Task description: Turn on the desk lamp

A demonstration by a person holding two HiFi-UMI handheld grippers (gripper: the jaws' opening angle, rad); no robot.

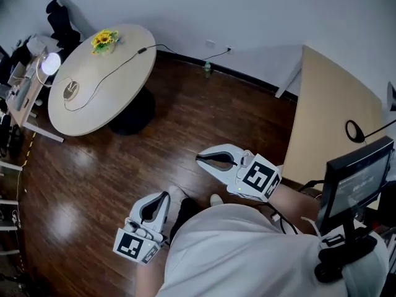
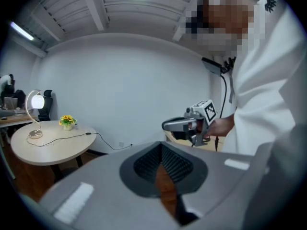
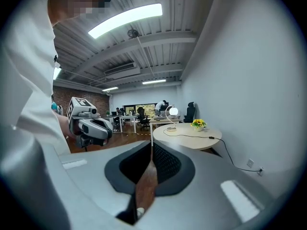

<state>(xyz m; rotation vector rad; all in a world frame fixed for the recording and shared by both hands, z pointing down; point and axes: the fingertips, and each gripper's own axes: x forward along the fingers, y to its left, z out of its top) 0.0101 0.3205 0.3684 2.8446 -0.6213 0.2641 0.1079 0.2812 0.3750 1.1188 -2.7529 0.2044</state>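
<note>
Closest to us is our own white shirt, filling the bottom of the head view. Just beyond it we hold the two grippers out over the dark wooden floor. The left gripper sits low by our left side. In its own view the jaws are drawn together with the tips meeting, and only a sliver of floor shows between them. The right gripper is a little farther forward and points left. Its jaws are likewise closed at the tips and carry nothing.

To our right a monitor stands at the edge of a pale desk. Across the floor, well away from both grippers, stands a round table. The desk lamp is on its far left part. Its round base rests on the tabletop and its curved neck carries a round head that glows white. A thin cable runs from the base across the tabletop and off toward the wall. A small pot of yellow flowers sits near the table's far edge. By the wall, a green bottle stands on the floor.
</note>
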